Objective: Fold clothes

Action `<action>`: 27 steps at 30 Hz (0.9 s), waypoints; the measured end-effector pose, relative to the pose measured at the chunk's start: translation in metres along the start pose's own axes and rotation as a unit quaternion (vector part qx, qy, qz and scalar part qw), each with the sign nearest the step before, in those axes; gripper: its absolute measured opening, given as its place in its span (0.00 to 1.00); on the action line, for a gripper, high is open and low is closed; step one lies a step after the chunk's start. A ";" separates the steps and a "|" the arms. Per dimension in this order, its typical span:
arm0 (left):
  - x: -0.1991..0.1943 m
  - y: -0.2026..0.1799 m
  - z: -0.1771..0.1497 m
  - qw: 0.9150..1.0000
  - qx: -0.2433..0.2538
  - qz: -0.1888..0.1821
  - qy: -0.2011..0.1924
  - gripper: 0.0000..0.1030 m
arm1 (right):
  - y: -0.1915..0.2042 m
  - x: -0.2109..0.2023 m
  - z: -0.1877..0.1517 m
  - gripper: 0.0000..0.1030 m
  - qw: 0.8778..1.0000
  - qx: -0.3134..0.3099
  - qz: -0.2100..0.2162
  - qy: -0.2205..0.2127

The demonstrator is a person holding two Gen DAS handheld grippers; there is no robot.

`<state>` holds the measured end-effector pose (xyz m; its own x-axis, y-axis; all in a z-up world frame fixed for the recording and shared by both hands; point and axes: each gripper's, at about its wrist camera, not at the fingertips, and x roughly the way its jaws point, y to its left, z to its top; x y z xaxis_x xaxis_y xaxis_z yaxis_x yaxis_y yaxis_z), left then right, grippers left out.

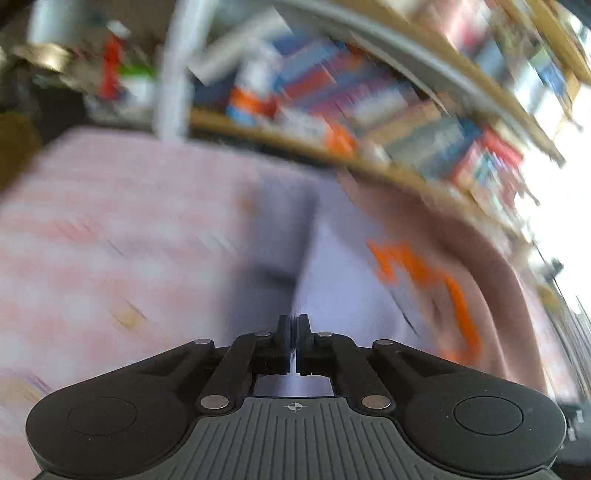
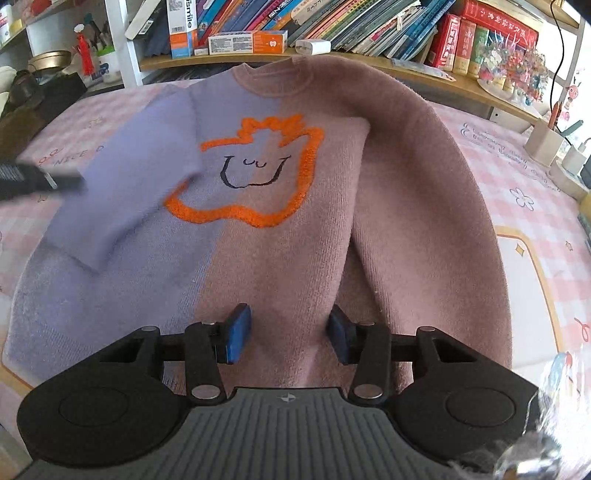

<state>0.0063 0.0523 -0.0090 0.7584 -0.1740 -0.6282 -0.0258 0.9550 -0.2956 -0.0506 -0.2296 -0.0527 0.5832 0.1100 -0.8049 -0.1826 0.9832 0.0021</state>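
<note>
Sweater (image 2: 258, 229), half lilac, half dusty pink, with an orange outline motif, lies flat on my pink checked bedsheet (image 2: 535, 206); its lilac sleeve is folded across the chest. My right gripper (image 2: 290, 332) stands apart over the near hem; my left gripper (image 1: 294, 338) is together, possibly pinching lilac knit. Bookshelf (image 2: 332, 26) beyond.

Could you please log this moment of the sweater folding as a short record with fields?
garment: two-tone sweater, front up, purple and dusty pink
surface: pink checked cloth
purple sleeve: folded across the chest
pink sleeve: lying down the side
left gripper: shut, view blurred
right gripper: open over the hem
</note>
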 end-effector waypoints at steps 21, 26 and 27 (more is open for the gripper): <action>0.028 0.127 0.113 0.944 0.101 0.312 -0.047 0.09 | -0.005 0.001 0.009 0.44 1.000 0.022 0.005 0.010; 0.021 0.093 0.092 0.945 0.155 0.284 -0.046 0.25 | -0.032 -0.019 0.023 0.45 0.999 0.038 0.000 -0.034; 0.014 0.079 0.081 0.952 0.159 0.256 -0.053 0.27 | -0.041 -0.022 0.026 0.45 0.998 0.038 -0.013 -0.039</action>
<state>0.0678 0.1447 0.0172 0.7610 0.3431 -0.5507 -0.2240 0.9355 0.2733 -0.0357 -0.2683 -0.0198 0.6481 0.0922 -0.7560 -0.1073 0.9938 0.0293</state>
